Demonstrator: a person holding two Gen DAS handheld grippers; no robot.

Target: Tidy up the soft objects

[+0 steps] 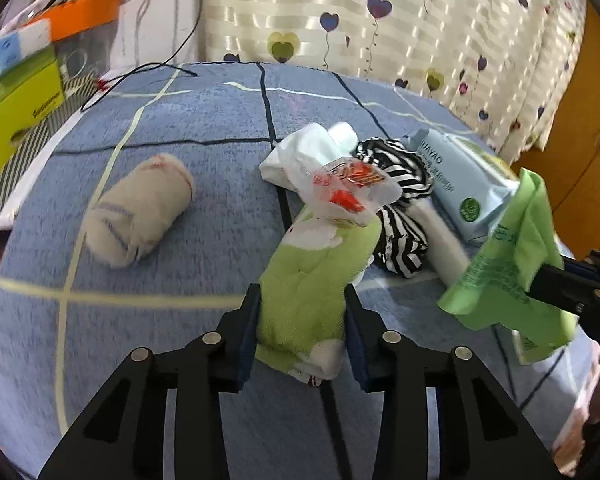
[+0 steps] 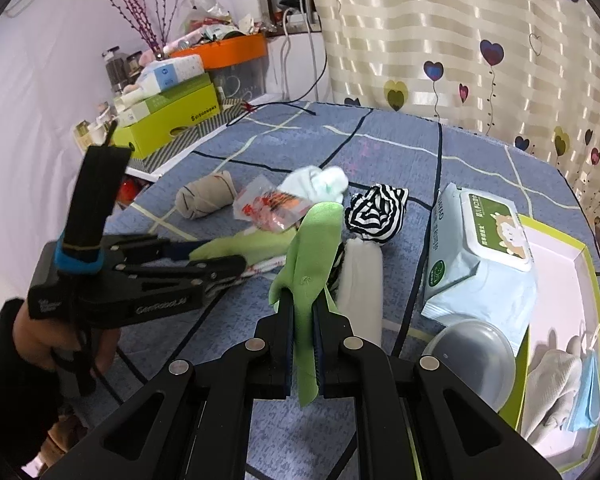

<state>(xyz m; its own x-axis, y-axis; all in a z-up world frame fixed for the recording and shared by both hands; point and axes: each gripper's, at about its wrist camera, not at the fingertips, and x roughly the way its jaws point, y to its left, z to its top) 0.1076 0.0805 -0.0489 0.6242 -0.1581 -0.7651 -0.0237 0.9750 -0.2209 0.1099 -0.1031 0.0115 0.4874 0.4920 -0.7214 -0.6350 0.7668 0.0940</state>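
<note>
My left gripper (image 1: 302, 304) is shut on a green and white sock (image 1: 312, 280) lying on the blue bedspread (image 1: 180, 248); it also shows in the right wrist view (image 2: 216, 258). My right gripper (image 2: 303, 296) is shut on a flat green packet (image 2: 316, 256), held up above the bed; the packet shows in the left wrist view (image 1: 508, 264). A rolled beige sock (image 1: 140, 208), a white sock (image 1: 308, 152), a crinkly clear wrapper with red print (image 1: 348, 188) and a black-and-white striped cloth (image 1: 400, 216) lie on the bed.
A pale blue wet-wipes pack (image 2: 480, 264) lies at the right. A green-rimmed white box (image 2: 560, 308) beside it holds white cloth and a blue mask. A clear round lid (image 2: 472, 356) leans there. Stacked boxes (image 2: 172, 120) stand at the left bedside. A curtain hangs behind.
</note>
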